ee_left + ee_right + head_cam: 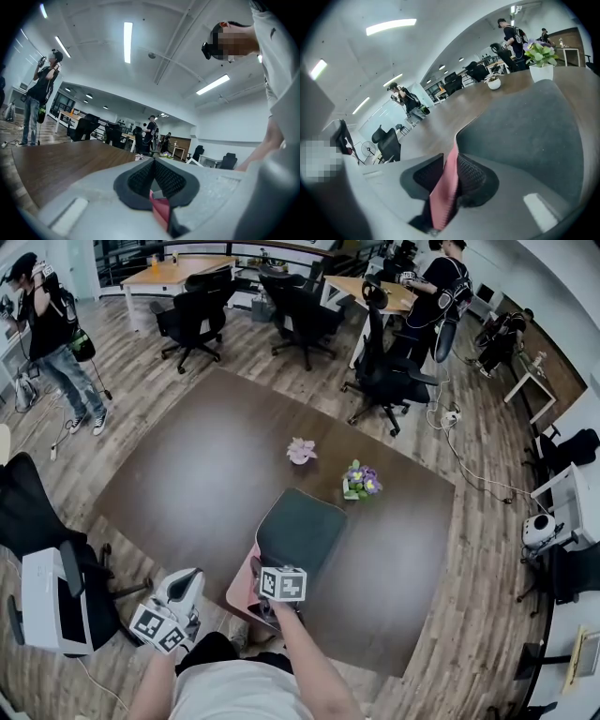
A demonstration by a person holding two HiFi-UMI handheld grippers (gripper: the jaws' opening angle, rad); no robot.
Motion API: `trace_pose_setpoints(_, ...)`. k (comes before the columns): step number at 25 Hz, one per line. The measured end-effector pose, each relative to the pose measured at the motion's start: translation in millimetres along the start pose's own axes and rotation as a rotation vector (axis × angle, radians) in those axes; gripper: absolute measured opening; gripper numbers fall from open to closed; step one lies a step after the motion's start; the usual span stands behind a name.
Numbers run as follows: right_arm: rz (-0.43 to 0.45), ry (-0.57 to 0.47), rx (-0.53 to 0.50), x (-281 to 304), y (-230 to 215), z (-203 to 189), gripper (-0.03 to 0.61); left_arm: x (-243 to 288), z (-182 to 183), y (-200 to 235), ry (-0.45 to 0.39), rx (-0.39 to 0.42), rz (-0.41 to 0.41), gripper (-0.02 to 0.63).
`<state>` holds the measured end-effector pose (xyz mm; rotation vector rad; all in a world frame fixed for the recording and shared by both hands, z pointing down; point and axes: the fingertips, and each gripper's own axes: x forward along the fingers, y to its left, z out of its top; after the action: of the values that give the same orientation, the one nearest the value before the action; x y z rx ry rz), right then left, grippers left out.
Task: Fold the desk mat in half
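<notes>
table (454, 112) holds desk mat (525, 136), its pink edge between right gripper's (452, 174) half-open jaws.

An open-plan office with a pale wood-plank floor (487, 549), white walls (234, 122) and a white ceiling crossed by long strip lights (128, 42). A large dark brown table (187, 484) fills the middle, carrying two small pots of flowers (360, 482); black swivel chairs (192, 320) and light wooden desks (178, 273) stand beyond it. Several people (47, 334) stand near the far desks, a white cable (459, 460) trails across the floor on the right, and a white cabinet (42, 601) sits at the near left.
</notes>
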<state>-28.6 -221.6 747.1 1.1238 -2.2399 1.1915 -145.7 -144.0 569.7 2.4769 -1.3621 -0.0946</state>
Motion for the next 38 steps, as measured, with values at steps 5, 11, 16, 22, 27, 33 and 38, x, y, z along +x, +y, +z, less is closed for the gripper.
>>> trace_pose_setpoints(5,0.036,0.003,-0.074,-5,21,-2,0.098,-2,2,-3,-0.009,0.006,-0.007,0.006)
trace_pose_setpoints(11,0.026,-0.160,-0.204,-53,42,28,0.089,-1,3,-7,-0.016,0.009,-0.012,0.006)
trace_pose_setpoints(16,0.000,-0.394,-0.290,-129,52,69,0.024,5,2,-16,-0.017,0.011,-0.037,0.006)
trace_pose_setpoints(22,-0.104,-0.654,-0.379,-232,47,95,-0.002,20,5,-29,-0.023,0.015,-0.084,0.006)
trace_pose_setpoints(27,-0.204,-0.670,-0.378,-256,23,90,-0.002,33,4,-39,-0.021,0.017,-0.118,0.006)
trace_pose_setpoints(33,-0.229,-0.663,-0.360,-259,11,93,-0.002,39,3,-40,-0.013,0.013,-0.130,0.006)
trace_pose_setpoints(38,-0.235,-0.657,-0.357,-255,3,100,-0.002,39,-1,-32,-0.005,0.008,-0.113,0.006)
